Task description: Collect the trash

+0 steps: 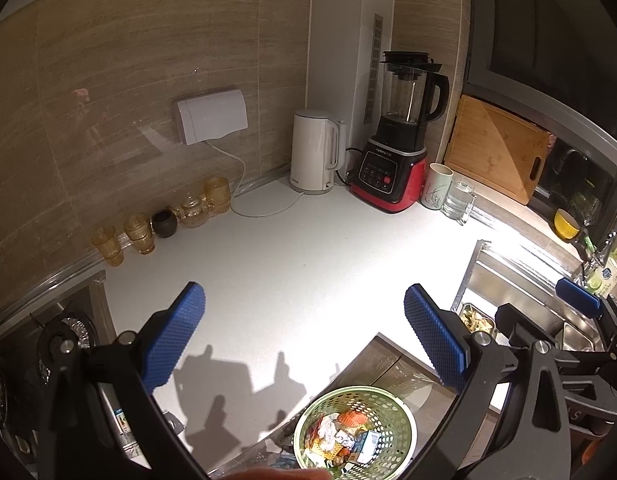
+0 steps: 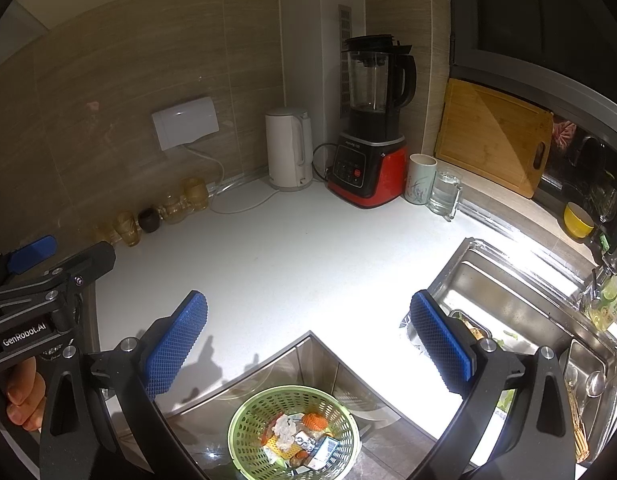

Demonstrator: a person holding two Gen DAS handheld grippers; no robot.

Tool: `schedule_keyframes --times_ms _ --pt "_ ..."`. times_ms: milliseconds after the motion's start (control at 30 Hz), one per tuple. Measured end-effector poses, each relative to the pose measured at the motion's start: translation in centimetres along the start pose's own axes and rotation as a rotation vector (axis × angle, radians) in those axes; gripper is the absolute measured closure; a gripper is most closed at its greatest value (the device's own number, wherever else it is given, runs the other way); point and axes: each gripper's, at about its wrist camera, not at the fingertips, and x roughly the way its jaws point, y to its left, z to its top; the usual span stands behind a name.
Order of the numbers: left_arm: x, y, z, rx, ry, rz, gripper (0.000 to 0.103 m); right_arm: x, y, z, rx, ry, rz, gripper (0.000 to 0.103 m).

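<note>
The left gripper (image 1: pixel 304 332) and right gripper (image 2: pixel 308 340) both hung spread wide, grasping nothing, above the white countertop (image 2: pixel 292 248). Below them on the floor stood the green perforated basket (image 2: pixel 244 432), holding crumpled wrappers and trash (image 2: pixel 300 436); the steel sink (image 2: pixel 508 292) lay to the right.

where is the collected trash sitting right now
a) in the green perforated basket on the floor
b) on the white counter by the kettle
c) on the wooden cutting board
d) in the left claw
a: the green basket below the counter edge holds crumpled paper, wrappers and an orange scrap, while the left claw and right claw are both open and hold nothing.
</note>
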Motion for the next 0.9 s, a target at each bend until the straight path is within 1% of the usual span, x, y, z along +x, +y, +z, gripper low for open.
schedule_keyframes --times_ms 167,900 --pt "0.01 0.1 0.05 0.001 -0.001 0.001 0.008 -0.35 -0.26 -0.14 -0.002 0.001 0.0 0.002" --pt "-0.01 0.11 0.05 0.0 0.0 0.0 0.008 0.38 0.21 -0.38 -0.003 0.002 0.0 0.002"
